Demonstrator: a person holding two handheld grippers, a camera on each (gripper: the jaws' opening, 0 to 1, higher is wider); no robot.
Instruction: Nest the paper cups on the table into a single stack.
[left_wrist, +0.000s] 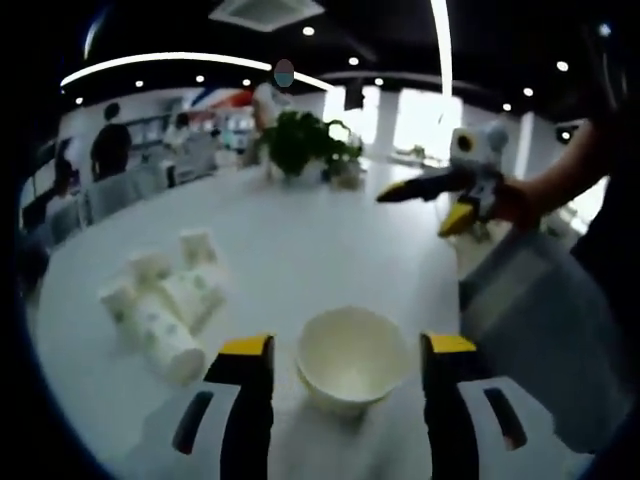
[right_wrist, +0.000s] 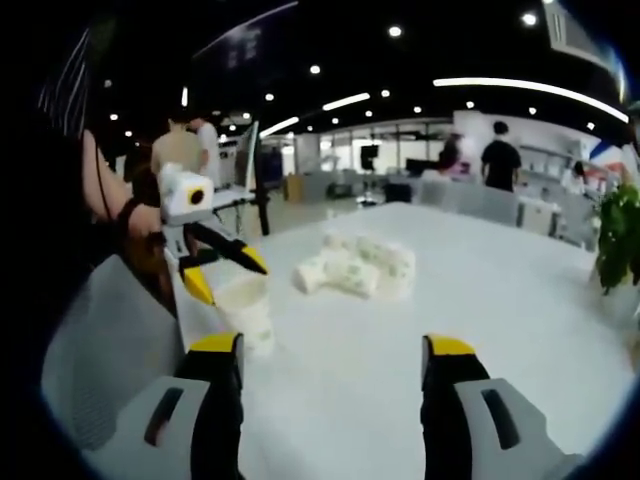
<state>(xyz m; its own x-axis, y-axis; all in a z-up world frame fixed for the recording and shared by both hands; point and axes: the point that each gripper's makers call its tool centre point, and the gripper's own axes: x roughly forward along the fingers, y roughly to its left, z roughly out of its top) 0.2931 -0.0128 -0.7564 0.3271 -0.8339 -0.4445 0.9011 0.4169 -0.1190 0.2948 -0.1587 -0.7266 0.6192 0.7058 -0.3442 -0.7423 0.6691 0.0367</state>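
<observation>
An upright white paper cup (left_wrist: 352, 362) stands on the white table (left_wrist: 300, 250), its mouth facing me. My left gripper (left_wrist: 350, 346) is open, a jaw on either side of the cup with gaps between. In the right gripper view the same cup (right_wrist: 247, 310) sits just below the left gripper (right_wrist: 222, 272), whose jaws are spread. Several printed paper cups (left_wrist: 165, 310) lie on their sides in a loose pile to the left, also seen as a pile of cups (right_wrist: 355, 268) mid-table. My right gripper (right_wrist: 333, 346) is open and empty over the table; it shows as the right gripper (left_wrist: 422, 208), held by a hand.
A potted plant (left_wrist: 305, 140) stands at the table's far side, and the plant (right_wrist: 620, 235) is at the right edge. A grey chair (right_wrist: 105, 340) stands by the near table edge. People stand in the background. Bare tabletop (right_wrist: 480, 270) lies beyond the pile.
</observation>
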